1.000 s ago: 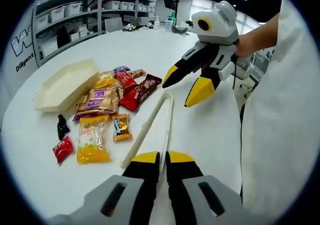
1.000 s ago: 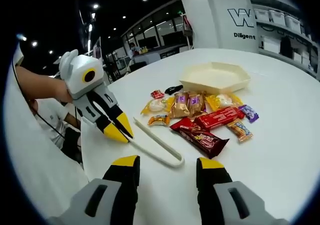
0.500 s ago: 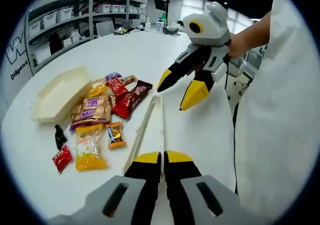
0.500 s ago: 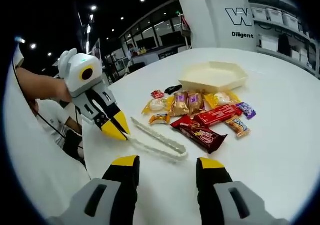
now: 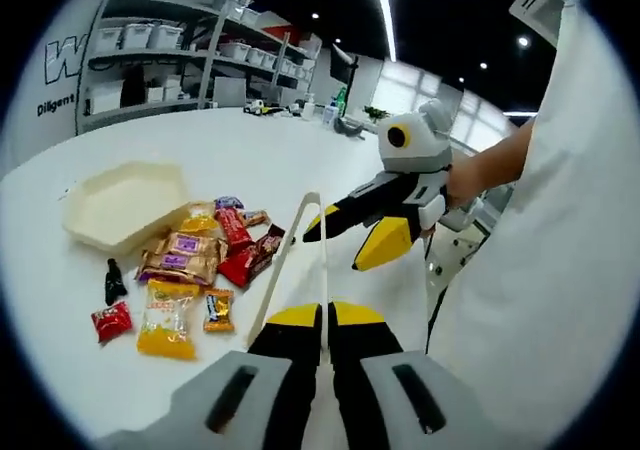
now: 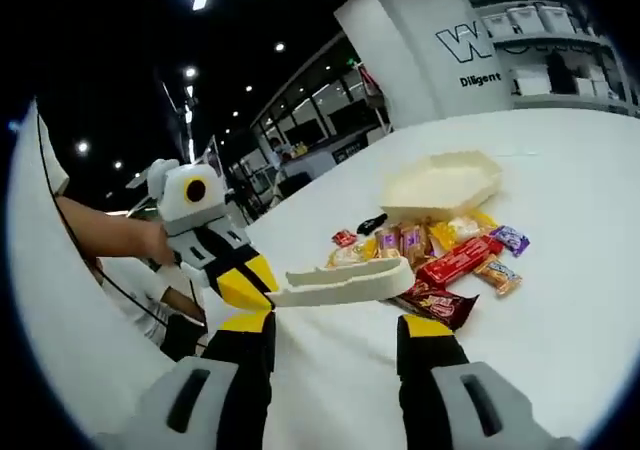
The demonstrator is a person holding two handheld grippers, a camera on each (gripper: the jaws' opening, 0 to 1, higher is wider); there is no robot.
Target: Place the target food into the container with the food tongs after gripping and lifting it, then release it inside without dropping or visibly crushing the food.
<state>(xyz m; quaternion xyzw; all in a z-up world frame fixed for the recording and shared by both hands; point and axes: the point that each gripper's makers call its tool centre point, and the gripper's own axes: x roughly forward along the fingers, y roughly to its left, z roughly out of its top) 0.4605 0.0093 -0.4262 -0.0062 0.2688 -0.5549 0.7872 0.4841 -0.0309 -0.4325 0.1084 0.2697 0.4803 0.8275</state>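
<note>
Since a second ago the cream food tongs (image 5: 300, 250) have come up off the white table (image 5: 230, 150): the left gripper (image 5: 322, 320), jaws pinched narrow on their near end, now holds them raised and pointing away over the snacks, while in the right gripper view the tongs (image 6: 345, 282) hang level in the air beside the left gripper (image 6: 245, 280). The right gripper (image 6: 335, 328) has its jaws wide apart with nothing between them, and in the left gripper view it (image 5: 345, 240) hovers just right of the tongs' far tip. The cream hexagonal tray (image 5: 125, 202) sits at the far left of the table with nothing in it, and the pile of wrapped snacks (image 5: 200, 260) lies on the table just near of it, a red-wrapped bar (image 6: 460, 260) among them.
</note>
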